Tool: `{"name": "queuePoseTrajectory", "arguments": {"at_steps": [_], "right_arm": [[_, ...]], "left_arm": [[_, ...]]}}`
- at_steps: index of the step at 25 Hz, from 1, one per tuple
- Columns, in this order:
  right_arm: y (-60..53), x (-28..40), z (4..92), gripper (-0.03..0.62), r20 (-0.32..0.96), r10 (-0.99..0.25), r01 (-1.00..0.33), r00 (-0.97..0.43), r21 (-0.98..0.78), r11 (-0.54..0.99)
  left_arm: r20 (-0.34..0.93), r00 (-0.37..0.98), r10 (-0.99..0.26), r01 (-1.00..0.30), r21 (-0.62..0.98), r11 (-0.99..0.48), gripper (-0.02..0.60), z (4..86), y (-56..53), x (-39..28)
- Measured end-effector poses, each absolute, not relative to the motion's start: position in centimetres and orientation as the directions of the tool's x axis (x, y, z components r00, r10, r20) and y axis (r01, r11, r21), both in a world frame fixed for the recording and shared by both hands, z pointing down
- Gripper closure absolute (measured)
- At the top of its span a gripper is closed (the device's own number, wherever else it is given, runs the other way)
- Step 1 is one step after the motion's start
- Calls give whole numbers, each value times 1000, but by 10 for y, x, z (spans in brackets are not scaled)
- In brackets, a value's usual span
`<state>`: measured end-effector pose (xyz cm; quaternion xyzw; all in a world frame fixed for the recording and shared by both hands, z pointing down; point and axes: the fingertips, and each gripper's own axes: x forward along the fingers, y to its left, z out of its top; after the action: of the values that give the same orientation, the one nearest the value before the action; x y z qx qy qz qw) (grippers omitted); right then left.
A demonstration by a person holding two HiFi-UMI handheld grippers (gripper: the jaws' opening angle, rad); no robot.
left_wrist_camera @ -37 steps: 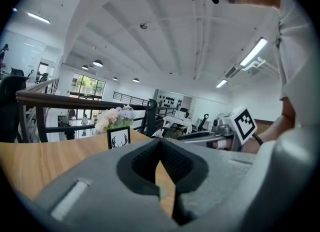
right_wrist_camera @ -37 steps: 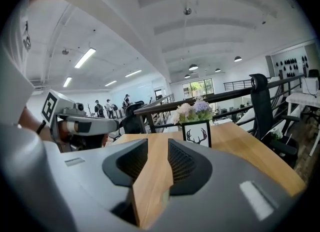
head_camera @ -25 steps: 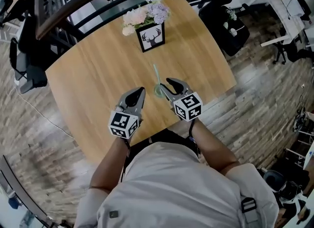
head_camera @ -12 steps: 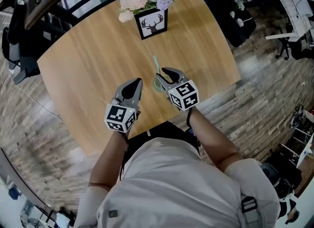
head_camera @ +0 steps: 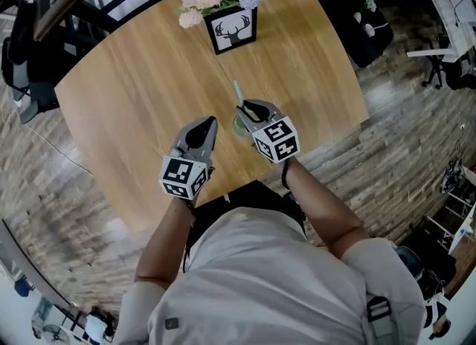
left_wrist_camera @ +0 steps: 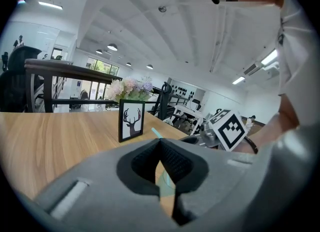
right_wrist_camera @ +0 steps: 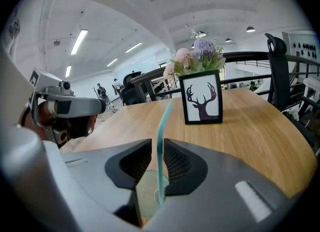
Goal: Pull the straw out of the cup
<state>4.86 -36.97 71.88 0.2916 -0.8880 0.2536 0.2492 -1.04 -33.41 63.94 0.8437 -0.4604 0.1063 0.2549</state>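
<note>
Your right gripper (right_wrist_camera: 159, 158) stands partly open. Its jaws have just been closing, and the straw (right_wrist_camera: 161, 126) rises through the narrow gap between the pads. A sliver of space shows on the straw's left side, so I judge that you are not pinching it yet. Whether the right pad already touches it is too close to call.

Your left gripper (left_wrist_camera: 160, 148) has its jaw tips together and holds nothing. It rests just left of the cup (right_wrist_camera: 147, 196), near it but apart from it.

The cup sits on the wooden table (head_camera: 134, 98) near your edge, directly under the right jaws. The straw stands almost upright in it, its top leaning slightly away from you. The pull will likely need to go up along that axis, and the right hand is the one in place for it. The cup is not held, so it may lift with the straw.

From the head view, the right gripper covers most of the cup. In the right gripper view, the jaws hide the cup's base and the straw's lower end. Far across the table stand a deer picture (right_wrist_camera: 202, 98) and some flowers (right_wrist_camera: 195, 56), well clear
</note>
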Motion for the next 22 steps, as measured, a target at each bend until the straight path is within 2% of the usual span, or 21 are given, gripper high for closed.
{"name": "queuePoseTrajectory", "arguments": {"at_steps": [4,22], "right_arm": [[-371,47,721,553,591,-400,-647,-701,-289,706],[-360,48,673,556,543,-486,-678,-685,-231,698]], "left_arm": [[417,551,-722,-833,330,-445,577,640,-334,-12],[380,567,-731,-821,333,-464,577,611,-312,-29]]}}
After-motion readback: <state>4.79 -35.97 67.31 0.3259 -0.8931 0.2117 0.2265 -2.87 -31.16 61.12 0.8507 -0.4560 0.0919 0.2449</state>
